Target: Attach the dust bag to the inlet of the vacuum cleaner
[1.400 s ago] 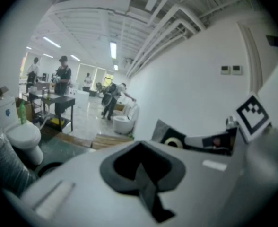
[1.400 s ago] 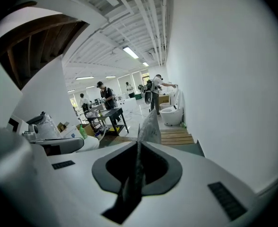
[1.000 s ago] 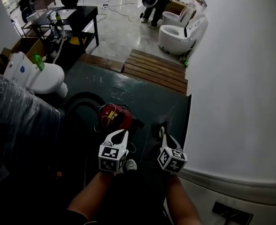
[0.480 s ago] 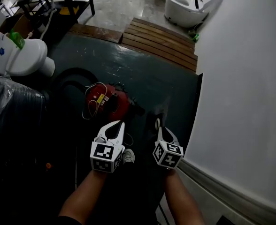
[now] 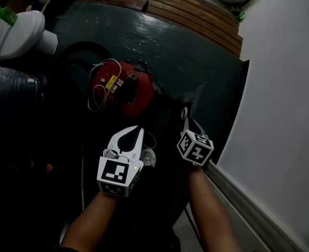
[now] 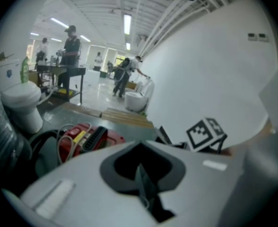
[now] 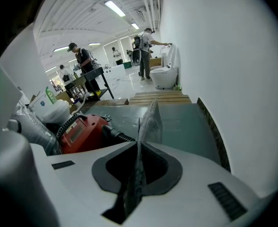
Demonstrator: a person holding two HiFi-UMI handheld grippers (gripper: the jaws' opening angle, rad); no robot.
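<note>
The red vacuum cleaner [image 5: 124,91] lies on the dark green floor mat, its black hose [image 5: 78,54] looping off to its left. The body also shows in the left gripper view [image 6: 89,138] and the right gripper view [image 7: 80,131]. My left gripper [image 5: 135,129] sits just in front of the vacuum, jaws together on a thin dark edge of the dust bag [image 6: 146,193]. My right gripper [image 5: 185,111] is beside it, shut on the grey dust bag [image 7: 151,119], which stands edge-on and pokes up past the jaws [image 5: 194,98].
A white wall [image 5: 280,88] and its skirting run close along the right. A white toilet [image 5: 18,25] and a plastic-wrapped bulk [image 5: 12,88] stand at the left. Wooden slats [image 5: 196,14] lie beyond the mat. People work at a black table [image 6: 63,70] far off.
The head view has tipped further down, so the vacuum sits higher in the picture and the far room has dropped out. Both grippers stay side by side holding the bag.
</note>
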